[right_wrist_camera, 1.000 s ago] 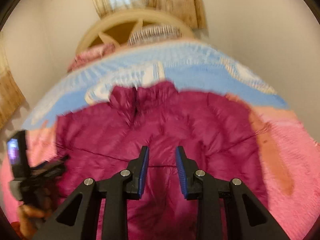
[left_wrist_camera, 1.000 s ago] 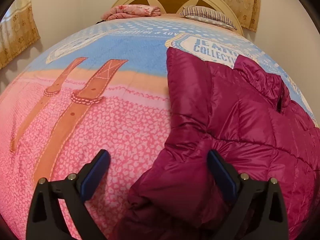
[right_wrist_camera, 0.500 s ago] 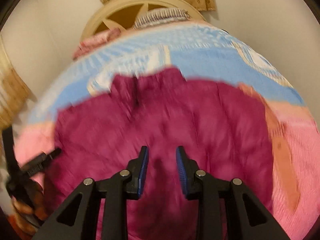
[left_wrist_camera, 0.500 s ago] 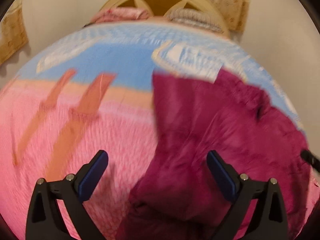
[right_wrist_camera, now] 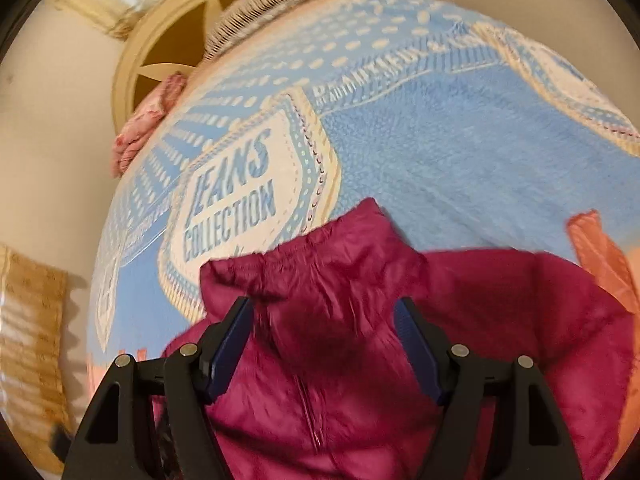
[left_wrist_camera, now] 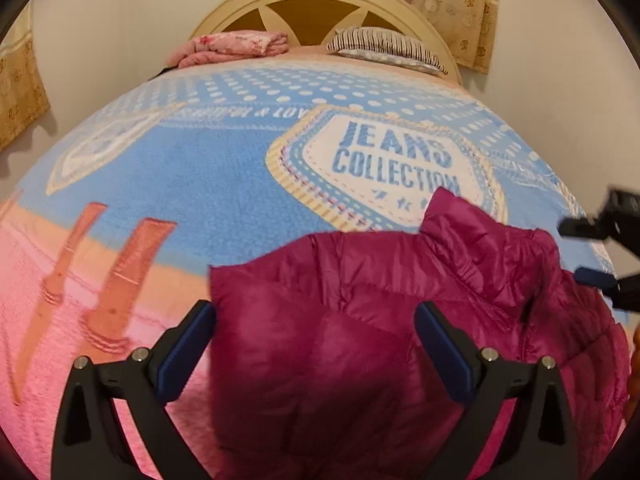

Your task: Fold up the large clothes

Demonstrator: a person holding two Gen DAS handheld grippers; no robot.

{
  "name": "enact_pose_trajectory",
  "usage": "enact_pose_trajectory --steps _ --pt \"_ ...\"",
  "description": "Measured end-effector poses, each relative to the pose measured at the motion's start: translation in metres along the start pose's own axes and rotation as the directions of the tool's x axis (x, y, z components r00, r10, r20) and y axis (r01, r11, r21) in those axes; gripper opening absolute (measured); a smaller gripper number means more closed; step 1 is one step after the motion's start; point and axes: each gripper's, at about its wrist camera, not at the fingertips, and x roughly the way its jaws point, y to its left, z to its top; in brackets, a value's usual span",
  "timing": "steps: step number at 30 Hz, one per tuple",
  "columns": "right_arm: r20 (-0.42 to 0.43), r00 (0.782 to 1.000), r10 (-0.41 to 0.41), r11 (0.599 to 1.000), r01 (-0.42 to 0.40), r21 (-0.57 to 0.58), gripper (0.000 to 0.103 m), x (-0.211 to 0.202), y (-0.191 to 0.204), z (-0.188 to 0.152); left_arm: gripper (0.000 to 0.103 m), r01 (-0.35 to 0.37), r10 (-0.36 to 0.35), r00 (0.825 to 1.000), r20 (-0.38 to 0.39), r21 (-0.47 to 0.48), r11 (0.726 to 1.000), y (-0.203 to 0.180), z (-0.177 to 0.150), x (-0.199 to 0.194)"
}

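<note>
**Jacket drawn down the bed; both grippers spread**

Since the earlier frame, the right gripper [right_wrist_camera: 324, 344] has been widened from a narrow gap to spread jaws above the collar of the magenta quilted puffer jacket [left_wrist_camera: 360, 340]. That jacket is laid on the blue-and-pink fleece blanket [left_wrist_camera: 200, 184], just below its "JEANS COLLECTION" badge [left_wrist_camera: 392, 160]. The left gripper [left_wrist_camera: 316, 344] is held released, straddling the jacket's left part.

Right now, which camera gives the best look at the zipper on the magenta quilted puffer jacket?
The right wrist view: the magenta quilted puffer jacket fills the frame, its zipper running down between the open right hand-held gripper fingers. The left wrist view shows only the jacket's shoulder and collar; no zipper is discernible.
</note>
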Motion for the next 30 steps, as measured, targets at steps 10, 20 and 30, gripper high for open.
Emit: enact_pose_trajectory --steps 10,20,30 --pt "-0.090 0.982 -0.166 0.986 0.163 -0.046 0.073 0.059 0.022 0.015 0.102 -0.105 0.104 0.994 0.028 0.031 0.994 -0.011 -0.026 0.008" --pt "-0.078 0.975 -0.209 0.976 0.202 -0.087 0.073 0.063 0.023 0.009 0.102 -0.125 0.125 0.992 0.016 0.045 0.991 -0.014 -0.027 0.013" --pt "-0.071 0.945 -0.321 0.930 0.300 -0.212 0.046 0.071 0.030 0.010 0.102 -0.078 0.078 0.997 -0.017 0.010 0.997 -0.008 -0.026 0.019"
